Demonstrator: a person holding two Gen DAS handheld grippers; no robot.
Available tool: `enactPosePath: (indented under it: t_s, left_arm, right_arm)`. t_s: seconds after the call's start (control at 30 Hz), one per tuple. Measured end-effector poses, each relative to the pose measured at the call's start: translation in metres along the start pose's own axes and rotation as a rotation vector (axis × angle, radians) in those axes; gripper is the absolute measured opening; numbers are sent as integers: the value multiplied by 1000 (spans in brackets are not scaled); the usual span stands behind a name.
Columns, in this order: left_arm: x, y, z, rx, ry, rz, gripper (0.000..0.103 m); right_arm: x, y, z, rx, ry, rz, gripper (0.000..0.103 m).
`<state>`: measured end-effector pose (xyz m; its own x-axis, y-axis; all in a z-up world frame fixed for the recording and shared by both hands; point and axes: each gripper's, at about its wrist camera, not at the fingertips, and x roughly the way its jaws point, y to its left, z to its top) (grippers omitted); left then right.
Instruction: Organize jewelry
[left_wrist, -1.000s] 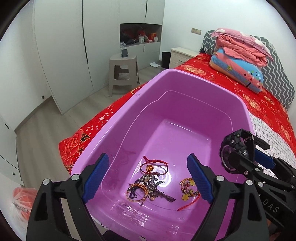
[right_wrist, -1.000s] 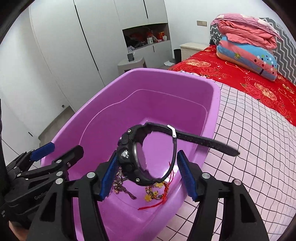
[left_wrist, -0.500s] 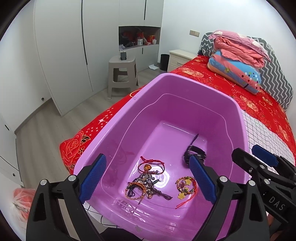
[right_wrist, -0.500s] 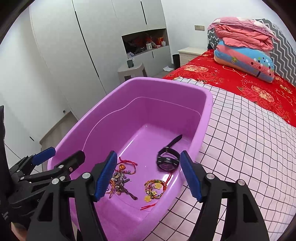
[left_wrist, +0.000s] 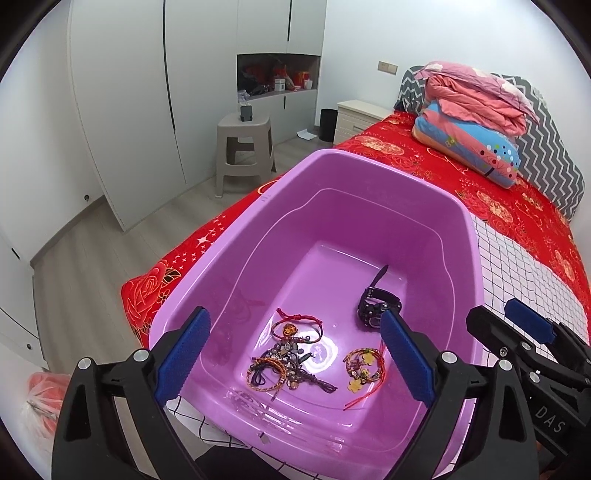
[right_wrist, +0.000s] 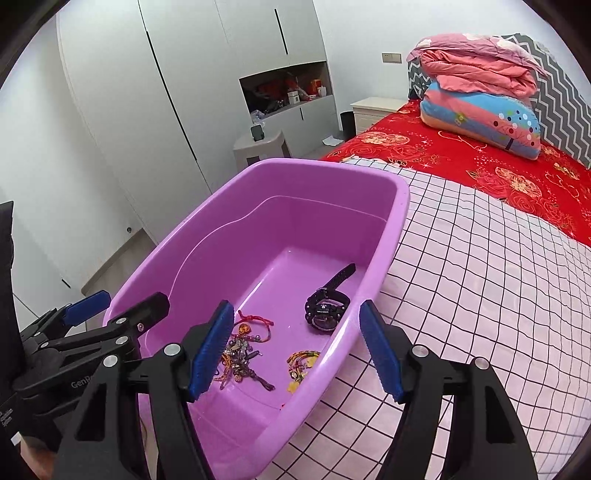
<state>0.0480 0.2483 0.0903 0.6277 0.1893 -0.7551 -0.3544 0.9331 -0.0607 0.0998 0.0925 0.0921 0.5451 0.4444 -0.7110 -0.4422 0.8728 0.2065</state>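
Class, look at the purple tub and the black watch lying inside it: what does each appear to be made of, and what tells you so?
Purple tub: glossy moulded plastic, judging by its sheen and rounded one-piece walls.
Black watch: probably matte rubber or resin strap and case; the dial reflects like glass or plastic.

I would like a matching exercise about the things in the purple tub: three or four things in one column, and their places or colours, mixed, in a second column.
Things:
1. black watch
2. red cord bracelet
3. bracelet with yellow flower charms
4. purple tub

Descriptions:
A. rests on the bed
B. nearest the tub's near right corner
C. farthest back, strap pointing away
D. just behind the dark tangle of chains

Pairs: 1-C, 2-D, 3-B, 4-A
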Motion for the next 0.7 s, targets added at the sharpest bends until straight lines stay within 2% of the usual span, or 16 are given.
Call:
enactPosePath:
  t_s: [0.7]
  left_arm:
    - [-13, 2, -8, -23, 23, 61, 95]
  right_arm:
    - [-19, -5, -8, 5, -17, -10, 67]
